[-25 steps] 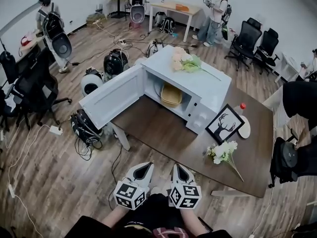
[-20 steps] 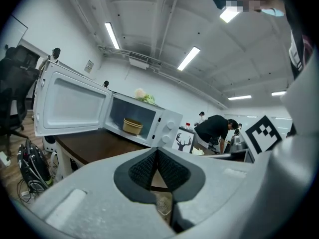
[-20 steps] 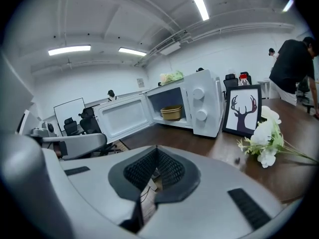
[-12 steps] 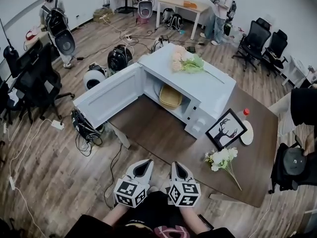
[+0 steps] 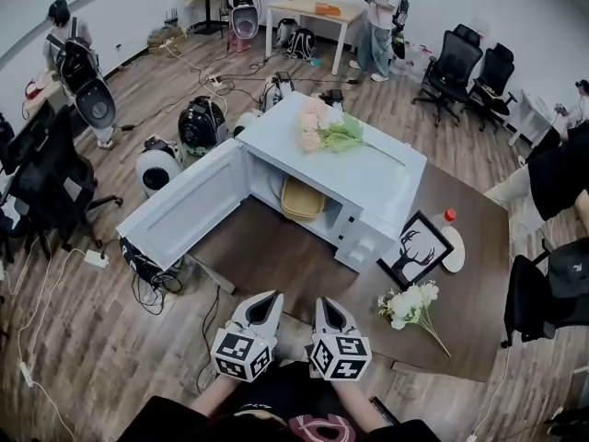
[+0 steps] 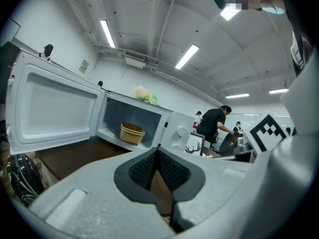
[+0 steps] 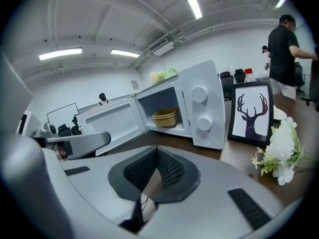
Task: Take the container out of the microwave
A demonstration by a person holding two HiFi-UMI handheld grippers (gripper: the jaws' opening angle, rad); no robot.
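A white microwave (image 5: 368, 168) stands on the brown table (image 5: 276, 256) with its door (image 5: 179, 215) swung wide to the left. Inside sits a tan round container (image 5: 302, 201), also seen in the left gripper view (image 6: 132, 132) and the right gripper view (image 7: 166, 117). My left gripper (image 5: 270, 296) and right gripper (image 5: 325, 302) hover side by side at the table's near edge, well short of the microwave. Both have their jaws shut with nothing between them.
Pink flowers (image 5: 327, 129) lie on the microwave's top. A framed deer picture (image 5: 419, 249), a white plate (image 5: 453, 250), a red-capped bottle (image 5: 448, 215) and a white flower bunch (image 5: 409, 304) sit at the table's right. Office chairs, cables, bags and several people stand around.
Both grippers have moved forward together, from over the floor to the table's near edge. The microwave and container have not moved.
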